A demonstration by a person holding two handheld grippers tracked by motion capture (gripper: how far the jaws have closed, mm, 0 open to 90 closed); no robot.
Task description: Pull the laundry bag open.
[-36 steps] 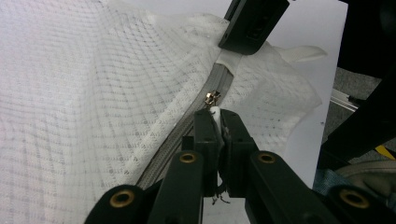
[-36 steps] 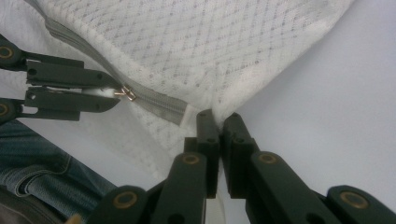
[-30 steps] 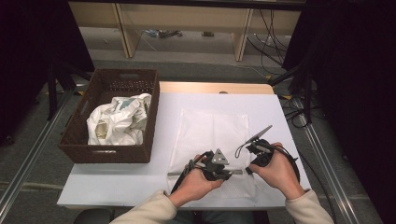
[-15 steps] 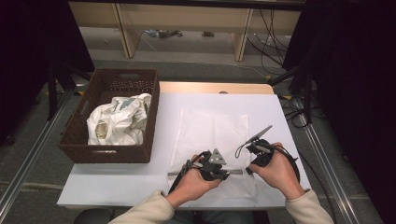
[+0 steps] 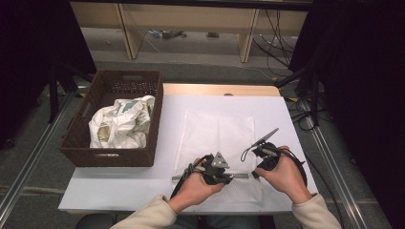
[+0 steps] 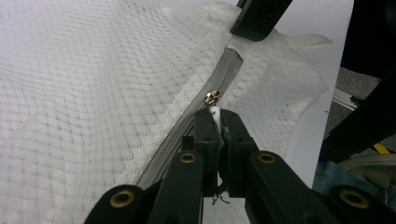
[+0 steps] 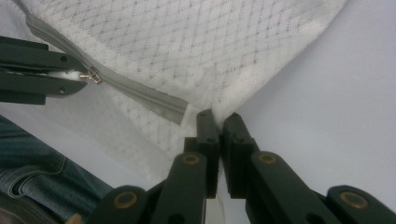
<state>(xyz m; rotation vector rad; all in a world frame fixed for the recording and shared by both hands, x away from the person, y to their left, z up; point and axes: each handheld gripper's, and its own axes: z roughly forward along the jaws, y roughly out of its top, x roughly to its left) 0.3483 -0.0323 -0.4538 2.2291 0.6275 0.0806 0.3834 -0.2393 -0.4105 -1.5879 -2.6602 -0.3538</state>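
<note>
Risk lay in the left gripper, clenched on the white zipper pull of the mesh bag lying mid-table, slipping off if the right gripper, pinching the bag's corner, lost tension.

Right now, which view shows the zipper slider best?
The left gripper view: the metal zipper slider sits sharp and close just beyond the left gripper, whose jaws pinch its white pull tab. The right gripper view shows it small and off to the side. In the high view, hands hide it.
</note>
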